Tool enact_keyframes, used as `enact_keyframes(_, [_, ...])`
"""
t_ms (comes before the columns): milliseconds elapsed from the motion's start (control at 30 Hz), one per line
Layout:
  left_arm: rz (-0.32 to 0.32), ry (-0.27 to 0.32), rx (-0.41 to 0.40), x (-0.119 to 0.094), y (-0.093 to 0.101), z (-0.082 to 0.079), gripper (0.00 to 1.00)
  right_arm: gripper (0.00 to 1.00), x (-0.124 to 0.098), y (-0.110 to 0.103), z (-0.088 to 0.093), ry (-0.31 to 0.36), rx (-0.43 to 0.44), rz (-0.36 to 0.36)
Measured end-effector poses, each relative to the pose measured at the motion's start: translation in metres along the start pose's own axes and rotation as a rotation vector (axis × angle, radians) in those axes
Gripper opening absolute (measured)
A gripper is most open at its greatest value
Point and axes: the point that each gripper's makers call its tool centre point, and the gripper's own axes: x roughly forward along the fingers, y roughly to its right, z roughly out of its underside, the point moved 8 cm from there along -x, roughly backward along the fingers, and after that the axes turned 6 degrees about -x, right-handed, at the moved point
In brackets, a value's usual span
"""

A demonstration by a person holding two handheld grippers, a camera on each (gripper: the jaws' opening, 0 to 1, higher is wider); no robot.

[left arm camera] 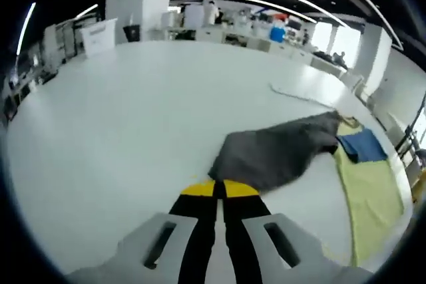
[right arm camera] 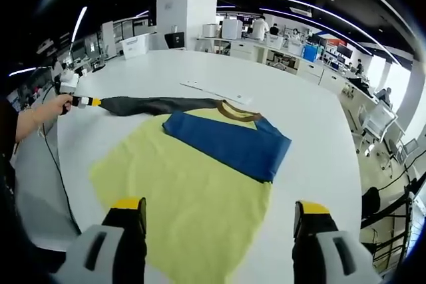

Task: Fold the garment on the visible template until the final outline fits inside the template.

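Left gripper (left arm camera: 218,194) clamped on grey sleeve (left arm camera: 273,154), pulled out sideways, probably for folding inward. Right gripper (right arm camera: 219,221) released, hovering above yellow shirt body (right arm camera: 186,197) on white table (right arm camera: 299,108).

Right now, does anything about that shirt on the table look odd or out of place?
Yes. One grey sleeve is stretched far out sideways, pinched in the shut left gripper, while the yellow shirt lies flat with its blue part. The right gripper hangs open above it.
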Motion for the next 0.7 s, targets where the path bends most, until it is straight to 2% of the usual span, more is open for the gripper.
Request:
enact_keyframes(100, [0.006,0.004,-0.008,0.001,-0.002,-0.006,0.00,0.91,0.001,-0.002,0.001,-0.005,-0.003,-0.005])
enact_keyframes(233, [0.003,-0.007,-0.002,0.007,-0.007,-0.004,0.00,0.91,0.002,-0.003,0.002,-0.011,-0.007,-0.010])
enact_keyframes(433, [0.007,-0.071,-0.029,0.010,-0.010,0.012,0.00,0.91,-0.002,-0.002,0.003,-0.008,-0.001,-0.004])
enact_keyframes(533, [0.006,-0.102,-0.071,0.012,-0.012,0.020,0.00,0.91,-0.002,-0.001,0.004,-0.010,0.001,-0.002])
enact_keyframes(700, [0.000,-0.115,-0.049,0.018,-0.015,0.024,0.00,0.91,-0.004,-0.003,0.004,-0.012,0.002,-0.003])
